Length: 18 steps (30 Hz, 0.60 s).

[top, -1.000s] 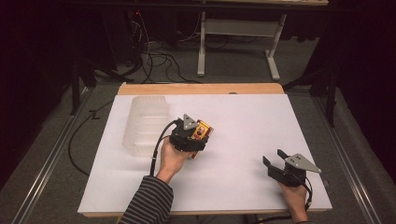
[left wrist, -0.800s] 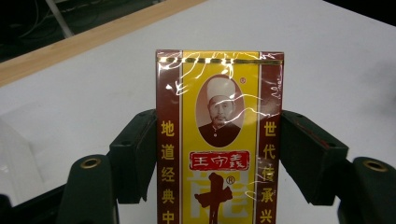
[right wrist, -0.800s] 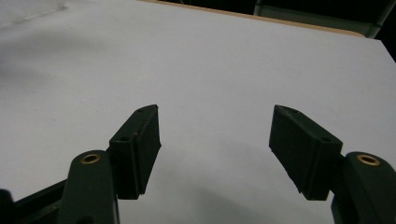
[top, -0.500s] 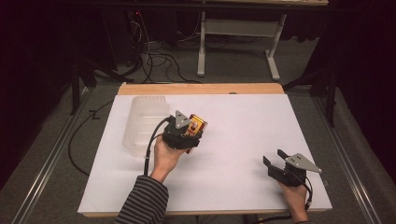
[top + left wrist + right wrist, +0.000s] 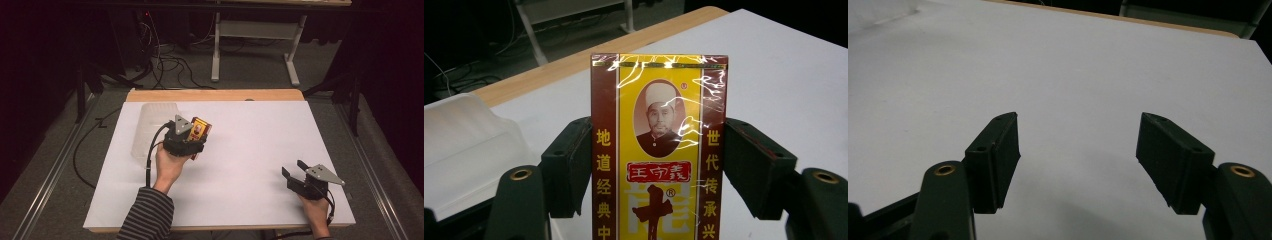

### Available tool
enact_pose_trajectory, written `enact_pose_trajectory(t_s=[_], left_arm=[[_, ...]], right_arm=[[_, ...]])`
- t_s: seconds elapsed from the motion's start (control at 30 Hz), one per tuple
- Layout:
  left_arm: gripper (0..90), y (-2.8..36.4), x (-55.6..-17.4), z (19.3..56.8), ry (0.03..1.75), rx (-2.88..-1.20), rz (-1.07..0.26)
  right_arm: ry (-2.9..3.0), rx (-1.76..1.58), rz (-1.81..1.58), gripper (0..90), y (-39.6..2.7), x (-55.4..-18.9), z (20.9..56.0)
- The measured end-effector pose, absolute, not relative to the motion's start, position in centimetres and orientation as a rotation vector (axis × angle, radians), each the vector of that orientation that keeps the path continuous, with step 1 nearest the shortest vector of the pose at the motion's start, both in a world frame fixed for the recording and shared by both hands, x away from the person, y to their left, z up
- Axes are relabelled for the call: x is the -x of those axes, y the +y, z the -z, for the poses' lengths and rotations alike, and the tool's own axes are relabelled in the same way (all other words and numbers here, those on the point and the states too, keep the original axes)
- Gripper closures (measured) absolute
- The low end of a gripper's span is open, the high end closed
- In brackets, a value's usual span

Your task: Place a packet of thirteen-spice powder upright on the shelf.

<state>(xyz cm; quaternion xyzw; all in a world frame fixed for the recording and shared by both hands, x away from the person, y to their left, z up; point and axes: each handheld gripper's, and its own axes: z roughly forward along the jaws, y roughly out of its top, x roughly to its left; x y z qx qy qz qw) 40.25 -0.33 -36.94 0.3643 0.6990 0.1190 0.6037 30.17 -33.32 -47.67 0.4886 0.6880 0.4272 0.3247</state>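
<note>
a: what's the biggest thing here?
b: the white table top (image 5: 260, 150), with a bare wooden strip along its 12 o'clock edge. its near corners are cut off by the bottom of the high view.
a: next?
b: a clear plastic container (image 5: 150, 127) toward 10 o'clock on the table. it's pale against the white, so its edges and inside are hard to make out.
a: and the grippers?
b: the left gripper (image 5: 192, 137) sits just at the container's 3 o'clock side, jaws closed on a yellow and dark red box (image 5: 659, 150). the box's lower end runs off the bottom of the left gripper view, and the gripper hides most of it from above.
a: the other one?
b: the right gripper (image 5: 296, 176) is at 5 o'clock on the table, jaws spread wide with nothing between them.
</note>
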Motion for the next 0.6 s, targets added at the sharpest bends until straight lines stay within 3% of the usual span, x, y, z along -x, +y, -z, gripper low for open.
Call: enact_pose_trajectory(t_s=[0.6], left_arm=[[33.0,2.1,-41.0,35.9,1.627,-0.746,-0.328]], right_arm=[[1.839,-1.353,-1.135,33.8,-33.7,-30.8,47.7]])
